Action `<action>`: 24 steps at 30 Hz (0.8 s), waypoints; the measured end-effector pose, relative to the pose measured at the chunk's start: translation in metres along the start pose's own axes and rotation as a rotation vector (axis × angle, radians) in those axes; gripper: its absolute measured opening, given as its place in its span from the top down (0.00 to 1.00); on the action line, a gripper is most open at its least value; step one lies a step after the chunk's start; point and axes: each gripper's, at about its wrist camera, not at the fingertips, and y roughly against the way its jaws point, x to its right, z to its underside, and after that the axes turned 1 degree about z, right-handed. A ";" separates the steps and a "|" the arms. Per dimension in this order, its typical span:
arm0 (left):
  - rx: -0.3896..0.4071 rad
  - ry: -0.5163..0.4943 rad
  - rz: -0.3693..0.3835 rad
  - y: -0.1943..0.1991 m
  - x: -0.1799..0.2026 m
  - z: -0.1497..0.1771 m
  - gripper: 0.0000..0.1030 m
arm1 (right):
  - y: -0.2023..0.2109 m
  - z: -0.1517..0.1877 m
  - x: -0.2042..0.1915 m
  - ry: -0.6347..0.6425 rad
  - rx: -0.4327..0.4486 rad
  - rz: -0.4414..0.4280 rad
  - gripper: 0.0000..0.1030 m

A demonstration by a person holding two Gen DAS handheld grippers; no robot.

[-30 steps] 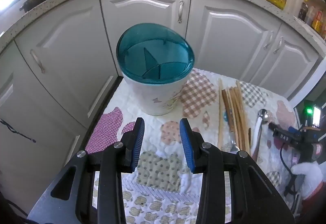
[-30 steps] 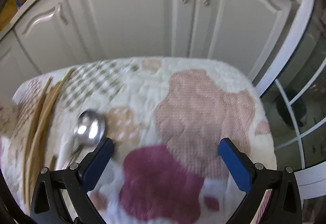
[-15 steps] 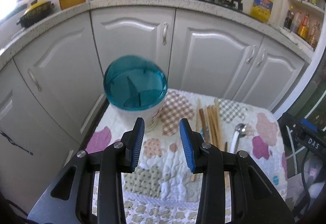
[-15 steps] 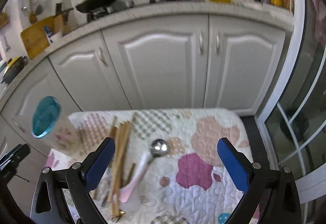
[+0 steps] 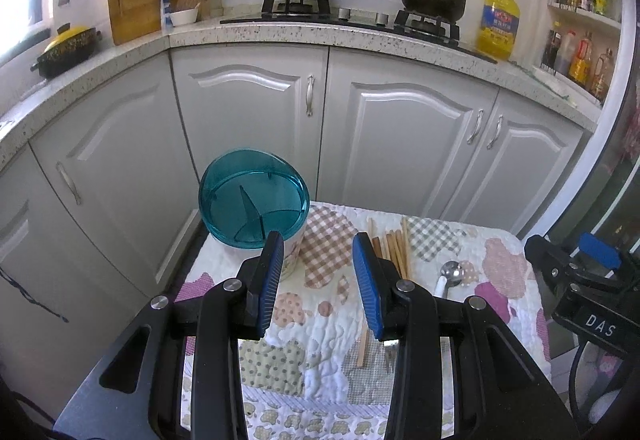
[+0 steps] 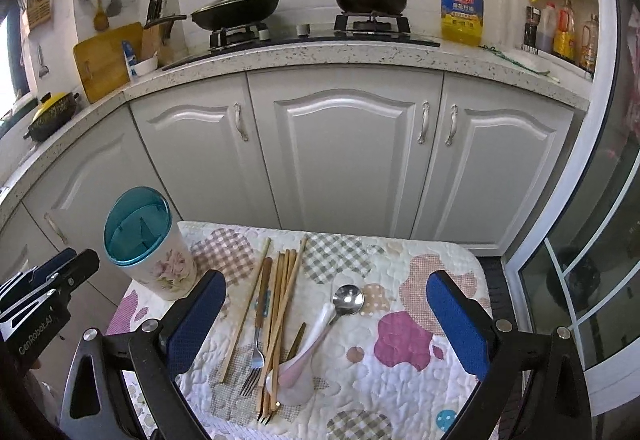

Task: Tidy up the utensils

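Observation:
A white floral utensil holder with a teal divided insert stands at the table's back left corner. Several wooden chopsticks lie in a loose bundle mid-table, with a fork among them. To their right a metal spoon lies against a white ceramic spoon. My left gripper hovers high above the table's front left, narrowly open and empty. My right gripper is wide open above the utensils, holding nothing.
A patchwork quilt covers the small table. White cabinet doors stand close behind it, under a counter with a stove, pans and an oil bottle. A glass door is on the right.
Both grippers have drawn back and up from the table, so the holder and utensils look smaller and the counter has come into view. Neither jaw opening has changed.

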 end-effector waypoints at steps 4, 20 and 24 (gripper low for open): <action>-0.001 0.001 0.010 0.001 0.000 0.001 0.66 | 0.002 -0.001 -0.003 0.012 0.003 0.012 0.03; 0.008 -0.006 0.021 0.008 0.002 -0.002 0.66 | 0.011 -0.008 -0.012 0.027 0.023 -0.001 0.03; 0.011 0.000 0.023 0.009 0.002 -0.003 0.66 | 0.013 -0.011 -0.012 0.028 0.030 -0.006 0.03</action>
